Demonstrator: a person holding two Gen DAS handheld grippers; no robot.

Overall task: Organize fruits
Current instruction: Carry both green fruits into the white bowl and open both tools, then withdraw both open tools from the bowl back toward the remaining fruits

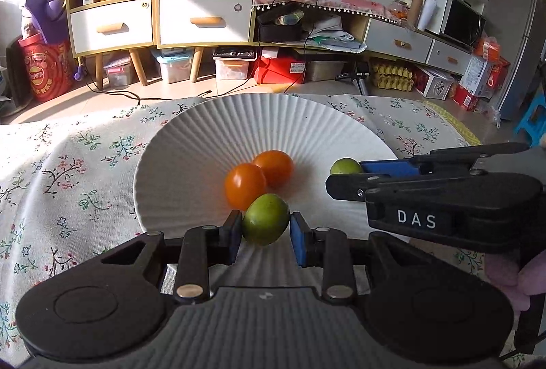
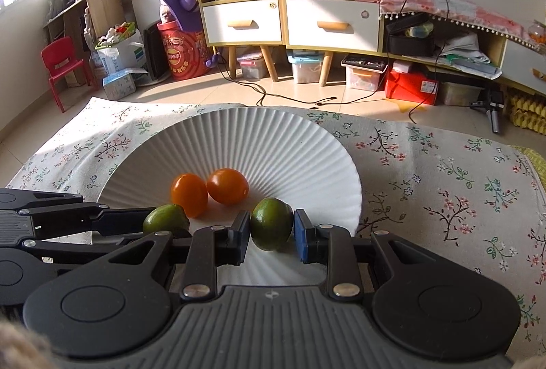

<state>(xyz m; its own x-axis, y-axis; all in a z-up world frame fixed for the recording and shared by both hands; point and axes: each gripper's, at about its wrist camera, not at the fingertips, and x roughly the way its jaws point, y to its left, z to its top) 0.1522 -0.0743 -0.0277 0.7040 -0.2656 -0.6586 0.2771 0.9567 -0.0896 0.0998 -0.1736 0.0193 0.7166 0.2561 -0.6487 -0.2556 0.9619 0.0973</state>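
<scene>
**Both grippers hold a green fruit over the near part of the plate**

The left gripper (image 1: 265,230) has its blue pads pressed against either side of a green fruit (image 1: 266,219), gripped between the fingertips just above the near rim of the white ribbed plate (image 1: 191,143). Whether this fruit touches the plate surface cannot be told. Directly beyond it, near the plate's middle, lie two orange fruits (image 1: 259,178) touching each other; the nearer one sits just behind the held green fruit.

The right gripper (image 2: 271,234) likewise clamps a second green fruit (image 2: 272,224) between its pads, over the near right part of the plate (image 2: 307,143). In the left wrist view this gripper (image 1: 344,172) reaches in from the right edge of the plate with the fruit (image 1: 345,166) at its tip.

In the right wrist view the left gripper (image 2: 160,225) comes in from the left, its green fruit (image 2: 165,218) just beside the nearer orange fruit (image 2: 189,195). The two green fruits are apart, with the orange pair set behind and between them.

The plate rests on a floral tablecloth (image 2: 443,184) and fills the middle of the tabletop.
</scene>
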